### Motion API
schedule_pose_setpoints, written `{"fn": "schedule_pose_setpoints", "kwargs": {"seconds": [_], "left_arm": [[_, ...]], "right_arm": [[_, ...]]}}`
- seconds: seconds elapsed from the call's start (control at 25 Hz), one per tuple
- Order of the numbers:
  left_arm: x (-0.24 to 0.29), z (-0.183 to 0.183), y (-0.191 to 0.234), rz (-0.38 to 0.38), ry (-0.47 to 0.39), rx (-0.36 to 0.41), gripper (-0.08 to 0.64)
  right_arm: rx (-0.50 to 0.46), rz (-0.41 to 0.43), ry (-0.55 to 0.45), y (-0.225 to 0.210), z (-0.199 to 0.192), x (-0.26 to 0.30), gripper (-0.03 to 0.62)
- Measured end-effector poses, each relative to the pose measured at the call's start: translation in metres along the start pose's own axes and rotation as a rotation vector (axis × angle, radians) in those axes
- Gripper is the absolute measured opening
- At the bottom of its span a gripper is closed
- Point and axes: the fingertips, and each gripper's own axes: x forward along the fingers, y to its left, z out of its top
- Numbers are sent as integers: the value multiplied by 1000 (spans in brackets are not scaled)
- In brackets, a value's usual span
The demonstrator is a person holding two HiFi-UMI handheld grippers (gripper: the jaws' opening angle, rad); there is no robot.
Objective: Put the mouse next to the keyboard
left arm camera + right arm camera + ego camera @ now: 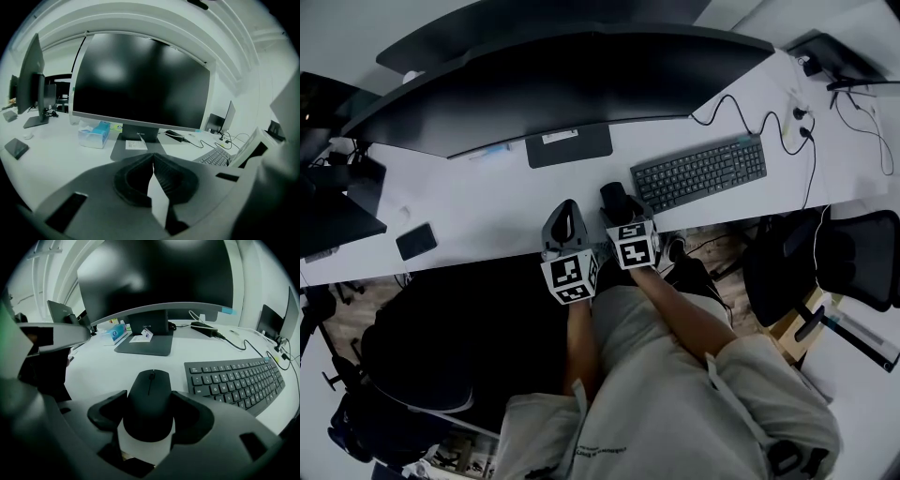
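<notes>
The right tongs (150, 403) are clamped across the mouse (150, 392), just left of the keyboard (239, 380) on the desk (101, 366). The left tongs (153, 161) are held together, empty. A light, rigid, smooth shell is judged; the flanks should be gripped.

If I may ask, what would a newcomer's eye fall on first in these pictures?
The huge dark monitor dominates, spanning the back of the white desk. Next comes the black mouse, gripped between the jaws of the right gripper near the desk's front edge, just left of the keyboard. The left gripper beside it is shut and empty.
</notes>
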Motion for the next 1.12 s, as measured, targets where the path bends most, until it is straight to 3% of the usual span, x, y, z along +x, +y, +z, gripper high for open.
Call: {"fn": "schedule_pose_setpoints", "kwargs": {"seconds": [0.56,0.8,1.12], "left_arm": [[5,3,-34,99,-26,-25,23],[19,7,-45,133,-62,-93,24],[27,9,-80,133,-60,-70,23]], "right_arm": [[-105,68,-26,-42,17,-21,304],[-139,102,-65,-67,26,-28,304],[-145,125,-79,-93,26,-39,304]]}}
